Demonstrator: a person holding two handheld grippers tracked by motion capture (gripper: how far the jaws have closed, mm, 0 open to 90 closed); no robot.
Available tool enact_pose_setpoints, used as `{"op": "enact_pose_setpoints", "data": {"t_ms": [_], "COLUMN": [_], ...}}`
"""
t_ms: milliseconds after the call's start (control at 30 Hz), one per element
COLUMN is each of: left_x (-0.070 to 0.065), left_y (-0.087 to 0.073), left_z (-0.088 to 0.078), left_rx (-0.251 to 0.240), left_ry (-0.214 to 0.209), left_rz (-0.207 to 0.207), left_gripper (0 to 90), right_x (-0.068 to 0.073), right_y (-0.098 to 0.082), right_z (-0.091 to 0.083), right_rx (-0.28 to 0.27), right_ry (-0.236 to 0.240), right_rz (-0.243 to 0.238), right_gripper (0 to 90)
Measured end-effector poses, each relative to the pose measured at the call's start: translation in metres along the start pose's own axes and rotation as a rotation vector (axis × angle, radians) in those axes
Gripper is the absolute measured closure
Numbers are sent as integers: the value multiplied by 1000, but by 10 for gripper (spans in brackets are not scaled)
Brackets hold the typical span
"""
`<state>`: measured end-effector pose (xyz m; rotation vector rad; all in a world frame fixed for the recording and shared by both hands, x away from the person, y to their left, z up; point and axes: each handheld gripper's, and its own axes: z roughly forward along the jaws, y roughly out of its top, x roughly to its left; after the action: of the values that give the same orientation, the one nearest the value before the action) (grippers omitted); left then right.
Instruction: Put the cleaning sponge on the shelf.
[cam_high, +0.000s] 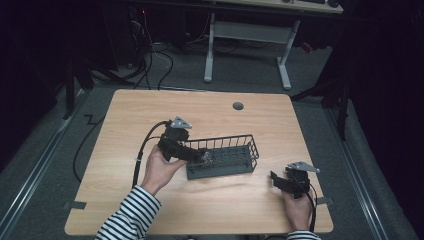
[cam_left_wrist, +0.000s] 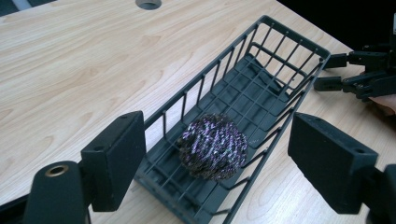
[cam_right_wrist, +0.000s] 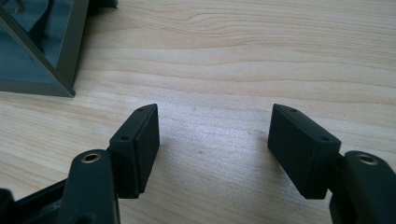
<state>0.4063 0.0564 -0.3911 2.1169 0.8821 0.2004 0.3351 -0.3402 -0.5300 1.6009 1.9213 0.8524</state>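
Note:
A dark wire basket (cam_high: 248, 141) (cam_left_wrist: 266, 32) stands on the wooden table, a little right of centre. Inside its left end lies a round metal scouring ball (cam_left_wrist: 213, 146) (cam_high: 207, 157) with a purple sheen. My left gripper (cam_high: 200, 155) (cam_left_wrist: 215, 163) hovers over that end, open, its jaws wide on either side of the ball and not touching it. My right gripper (cam_high: 276, 181) (cam_right_wrist: 212, 140) rests low over bare table to the right of the basket, open with nothing between its jaws. The basket's corner (cam_right_wrist: 42, 56) sits ahead of it to the left.
The table (cam_high: 150, 110) has a round cable hole (cam_high: 238, 106) (cam_left_wrist: 148, 3) near its far edge. Bare wood lies on all sides of the basket. A second desk's white legs (cam_high: 209, 55) stand on the floor beyond.

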Motion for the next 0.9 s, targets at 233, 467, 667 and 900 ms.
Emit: {"op": "enact_pose_setpoints", "data": {"t_ms": [233,467,667,900], "left_x": [8,17,27,35], "left_y": [-8,-18,-32,-54], "left_z": [-14,-29,-44,-57], "left_rx": [-27,-44,-63,-68], "left_ry": [16,23,39,69], "left_rz": [-29,-66,-102,-133], "left_gripper": [195,194,195,195], "right_x": [1,3,3,4], "right_y": [0,0,0,0], "right_z": [1,1,1,1], "right_rx": [-3,4,6,4], "right_ry": [-2,-10,-11,-12], "right_rz": [-11,-25,-27,-31], "right_gripper": [337,326,326,325]}}
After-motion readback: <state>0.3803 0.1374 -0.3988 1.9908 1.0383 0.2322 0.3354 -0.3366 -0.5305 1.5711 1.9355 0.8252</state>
